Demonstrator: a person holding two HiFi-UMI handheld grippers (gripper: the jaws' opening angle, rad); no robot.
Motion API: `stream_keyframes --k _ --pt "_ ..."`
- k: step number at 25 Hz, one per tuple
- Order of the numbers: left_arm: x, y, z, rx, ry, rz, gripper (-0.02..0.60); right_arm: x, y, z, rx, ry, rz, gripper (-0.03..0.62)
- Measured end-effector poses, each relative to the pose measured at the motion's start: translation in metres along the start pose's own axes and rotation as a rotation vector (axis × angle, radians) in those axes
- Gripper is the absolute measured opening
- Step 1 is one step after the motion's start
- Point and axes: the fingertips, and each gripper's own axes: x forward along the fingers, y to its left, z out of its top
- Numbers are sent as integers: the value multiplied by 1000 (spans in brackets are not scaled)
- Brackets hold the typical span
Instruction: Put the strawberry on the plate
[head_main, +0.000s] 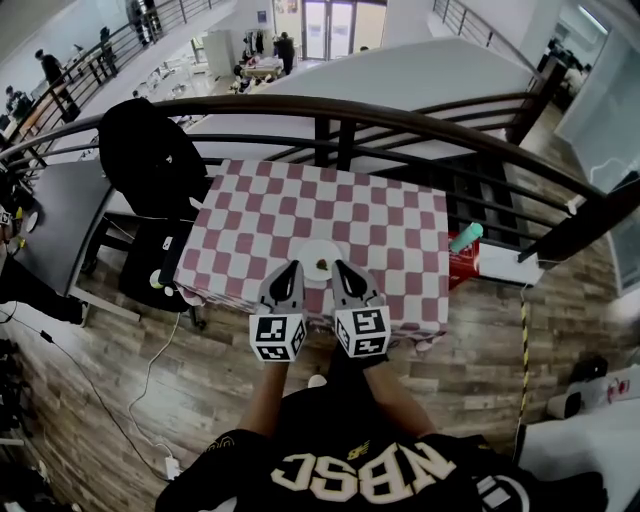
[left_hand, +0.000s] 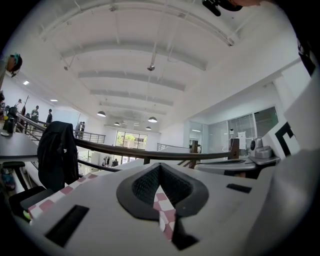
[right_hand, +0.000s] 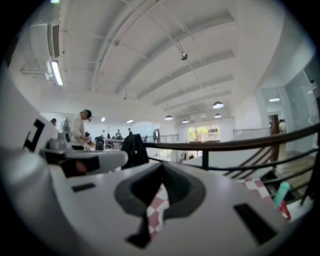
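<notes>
My left gripper (head_main: 294, 270) and right gripper (head_main: 340, 268) are both closed and empty. The strawberry (head_main: 322, 265), I think, lies on the plate (head_main: 308, 250); I should draw back to the near side without touching it.

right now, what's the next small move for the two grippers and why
Probably just draw both back from the table: a small thing, likely the strawberry, already lies on the plate, and the left gripper and right gripper are both shut on nothing.

Tiny dark blob, prob. the strawberry (head_main: 322, 265), sits approx. mid round white plate (head_main: 306, 254).
</notes>
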Motion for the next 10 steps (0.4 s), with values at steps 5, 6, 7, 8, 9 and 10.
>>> stream_keyframes --k 5,6,7,8,9,10 --pt "3 1 -2 -6 4 -8 12 4 -3 0 -7 3 -9 18" --pt "5 2 -5 -11 8 -9 12 6 -4 -2 -8 9 -11 18" --pt "6 3 -8 -16 13 -7 12 8 -5 -4 -10 17 -12 18" --pt "7 6 -11 -24 19 -3 12 11 -6 -7 -13 26 -10 18" --pt "8 8 -15 -32 24 2 12 13 -5 -10 -17 36 -7 18" --pt "8 11 -19 -40 30 9 12 16 -5 -14 -21 46 -3 18"
